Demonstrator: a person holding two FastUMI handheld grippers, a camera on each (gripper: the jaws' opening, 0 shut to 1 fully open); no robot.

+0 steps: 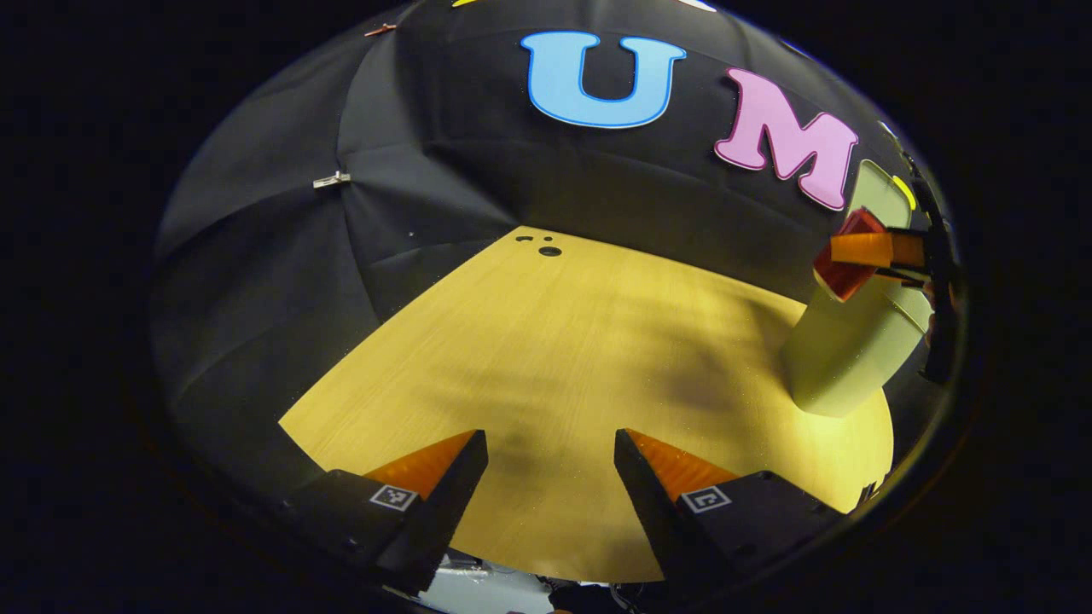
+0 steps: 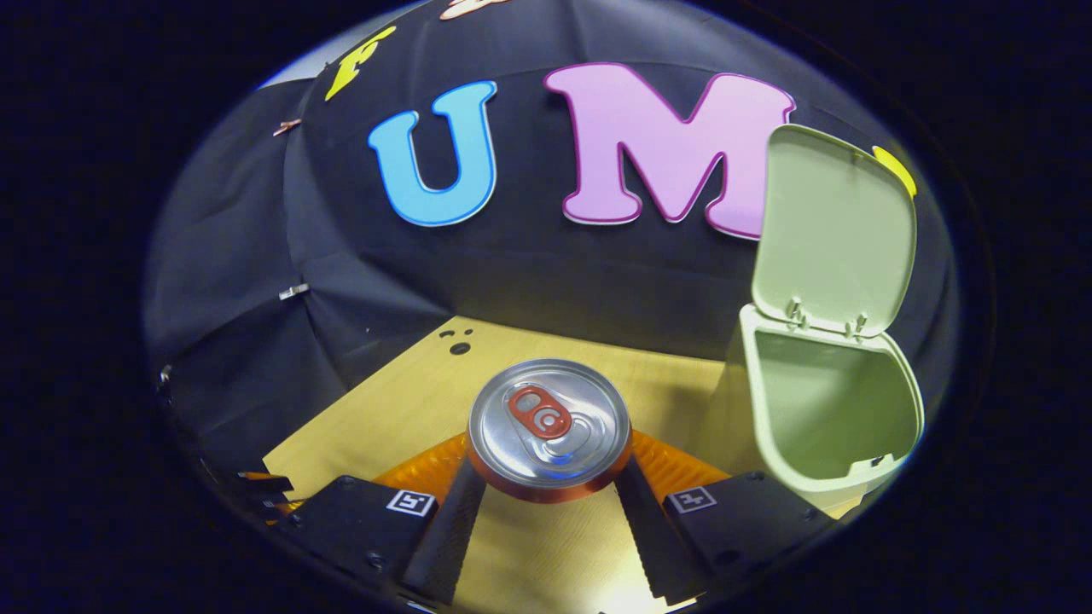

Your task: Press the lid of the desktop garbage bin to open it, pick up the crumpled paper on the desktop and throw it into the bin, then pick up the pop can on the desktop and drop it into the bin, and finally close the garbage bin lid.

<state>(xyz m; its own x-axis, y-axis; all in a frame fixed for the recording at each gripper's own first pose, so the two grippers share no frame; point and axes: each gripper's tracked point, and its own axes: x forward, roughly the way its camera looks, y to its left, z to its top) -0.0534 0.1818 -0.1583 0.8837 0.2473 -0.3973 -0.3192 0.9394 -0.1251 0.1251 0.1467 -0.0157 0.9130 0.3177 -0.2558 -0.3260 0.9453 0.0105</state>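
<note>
1. Clamped between my right gripper [image 2: 550, 477] fingers is the pop can [image 2: 548, 437], upright with its tab end facing the camera, so I judge the carry step is under way.
2. Ahead and to the right of that gripper stands the garbage bin [image 2: 832, 426], its lid [image 2: 836, 230] raised to leave the mouth free for the drop.
3. My left gripper [image 1: 550, 465] hangs spread and empty above the desktop [image 1: 546, 341], clear of the route.
4. I cannot see the crumpled paper inside the bin.
</note>
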